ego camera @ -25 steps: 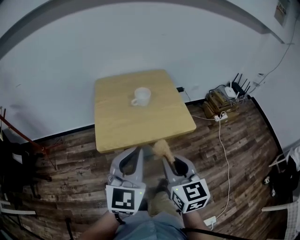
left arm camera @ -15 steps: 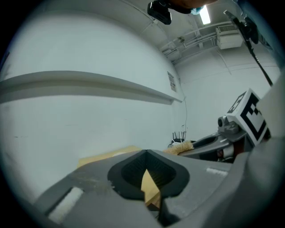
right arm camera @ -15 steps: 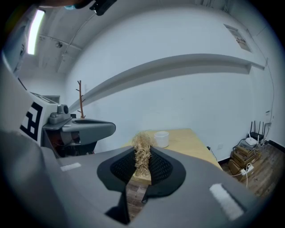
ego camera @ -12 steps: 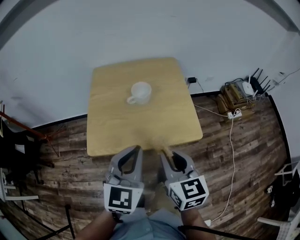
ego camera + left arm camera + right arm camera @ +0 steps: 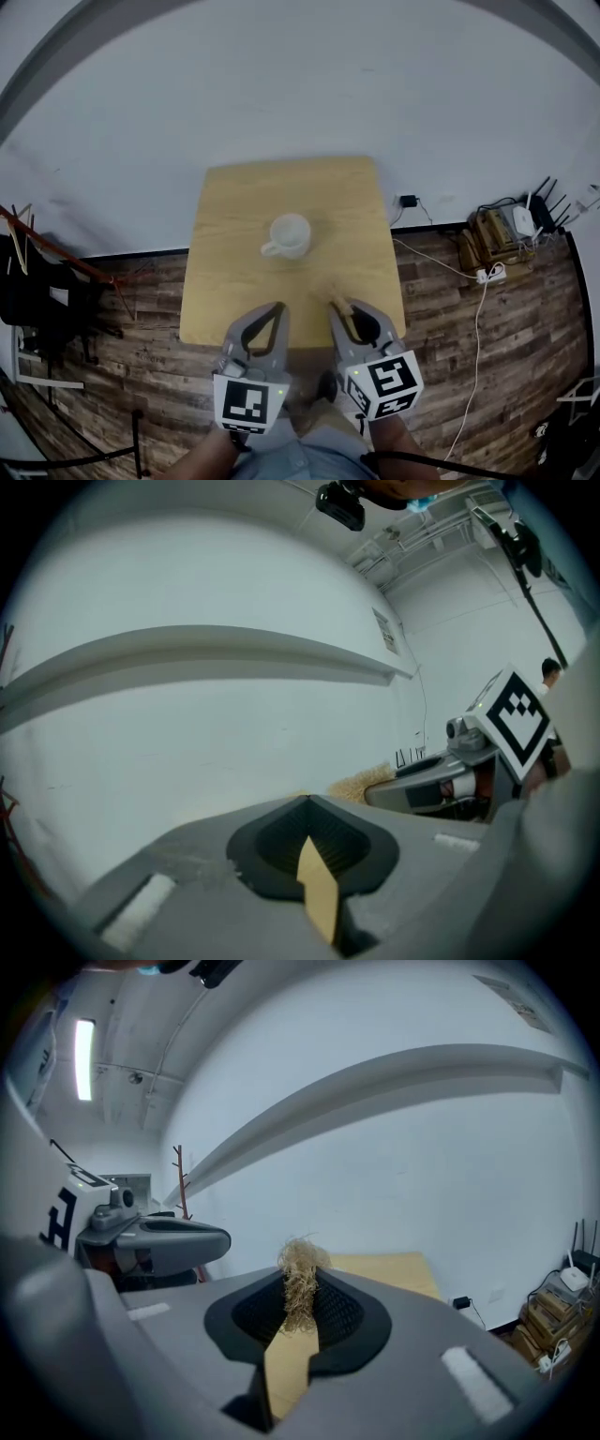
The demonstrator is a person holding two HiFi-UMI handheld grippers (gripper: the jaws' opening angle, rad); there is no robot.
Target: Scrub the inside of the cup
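A white cup (image 5: 288, 235) with its handle to the left stands upright in the middle of the small wooden table (image 5: 234, 211). My left gripper (image 5: 277, 308) is shut and empty at the table's near edge, well short of the cup; its jaws (image 5: 307, 802) meet with nothing between them. My right gripper (image 5: 339, 306) sits beside it, shut on a straw-coloured fibre scrubber (image 5: 300, 1274) whose tuft sticks out past the tips (image 5: 360, 786). In the right gripper view only the table's far corner (image 5: 389, 1270) shows; the cup is hidden.
The table stands against a white wall (image 5: 300, 84) on a wooden floor (image 5: 450, 319). A router, boxes and cables (image 5: 502, 232) lie at the right. A red rack (image 5: 56, 253) and dark furniture (image 5: 37, 309) stand at the left.
Both grippers have come forward side by side from over the floor to the table's near edge, still shut. The cup has not moved on the table.
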